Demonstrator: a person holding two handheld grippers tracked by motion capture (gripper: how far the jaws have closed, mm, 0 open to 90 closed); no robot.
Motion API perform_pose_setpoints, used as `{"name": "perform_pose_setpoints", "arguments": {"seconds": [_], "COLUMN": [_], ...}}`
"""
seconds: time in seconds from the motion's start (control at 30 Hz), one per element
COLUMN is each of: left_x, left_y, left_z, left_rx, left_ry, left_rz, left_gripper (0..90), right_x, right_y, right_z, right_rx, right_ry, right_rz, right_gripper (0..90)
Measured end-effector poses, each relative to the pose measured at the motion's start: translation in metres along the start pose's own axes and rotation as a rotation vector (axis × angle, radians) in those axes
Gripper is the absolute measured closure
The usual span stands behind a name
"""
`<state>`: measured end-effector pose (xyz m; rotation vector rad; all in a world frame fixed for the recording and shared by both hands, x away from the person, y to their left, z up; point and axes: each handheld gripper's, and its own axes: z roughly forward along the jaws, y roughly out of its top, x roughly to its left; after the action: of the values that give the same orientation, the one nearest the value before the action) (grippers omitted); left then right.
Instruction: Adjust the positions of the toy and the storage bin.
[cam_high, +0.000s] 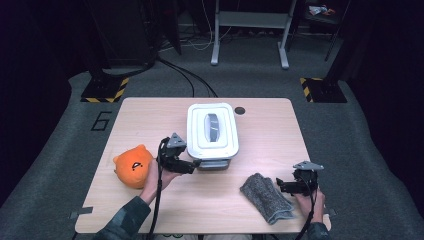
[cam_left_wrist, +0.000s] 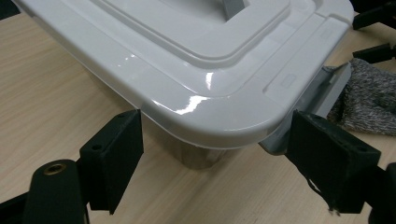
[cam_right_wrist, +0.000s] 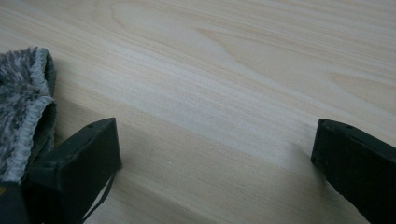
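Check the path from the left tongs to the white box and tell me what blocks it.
Nothing visible blocks it. The left tongs are open at the near corner of the white box, a jaw on either side. The orange plush toy and grey cloth lie off to the sides.

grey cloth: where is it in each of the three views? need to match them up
High view: the grey cloth lies low and right of centre on the table, just left of the right gripper.
Left gripper view: far right edge, past the white box's corner.
Right gripper view: left edge, beside the left-hand jaw.
Shared landmark: the light wood table.
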<state>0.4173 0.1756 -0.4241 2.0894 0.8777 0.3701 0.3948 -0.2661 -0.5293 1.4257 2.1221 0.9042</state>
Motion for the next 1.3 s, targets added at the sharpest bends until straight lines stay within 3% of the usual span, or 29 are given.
{"name": "perform_pose_setpoints", "arguments": {"seconds": [0.27,0.5,0.73,0.77,0.9,1.0,1.07,1.13,1.23,1.3], "left_x": [-0.007,-0.012,-0.017,-0.019,-0.023,-0.026,-0.029,-0.032,-0.034,-0.036], "left_y": [-0.001,-0.018,-0.047,-0.053,-0.074,-0.088,-0.095,-0.1,-0.106,-0.107], "left_z": [0.002,-0.005,0.002,0.004,0.012,0.018,0.021,0.025,0.029,0.03], "left_rx": [-0.009,-0.011,0.049,0.051,0.107,0.132,0.153,0.174,0.181,0.188], "left_ry": [0.026,0.054,0.039,0.038,0.018,0.03,0.022,0.044,0.029,0.045], "left_rz": [-0.015,-0.036,-0.026,-0.039,-0.031,-0.023,-0.023,0.009,-0.012,0.019], "left_gripper": [11.1,1.1,0.0,0.0,0.0,0.0,0.0,0.0,0.0,0.0], "right_x": [0.0,0.0,0.0,0.0,0.0,0.0,0.0,0.0,-0.003,-0.005], "right_y": [0.0,0.0,0.0,0.0,0.0,0.0,0.0,0.0,0.0,0.001], "right_z": [0.0,0.0,0.0,0.0,0.0,0.0,0.0,0.0,-0.001,-0.002], "right_rx": [0.0,-0.001,0.0,-0.001,-0.001,-0.001,0.0,0.0,0.008,0.013], "right_ry": [0.001,0.001,0.001,0.001,0.002,0.002,0.002,0.002,0.014,0.025], "right_rz": [0.0,0.0,0.0,0.001,0.0,0.001,0.001,0.001,0.007,0.018], "right_gripper": [0.5,0.5,0.5,0.5,0.5,0.4,0.5,0.9,0.0,0.0]}}
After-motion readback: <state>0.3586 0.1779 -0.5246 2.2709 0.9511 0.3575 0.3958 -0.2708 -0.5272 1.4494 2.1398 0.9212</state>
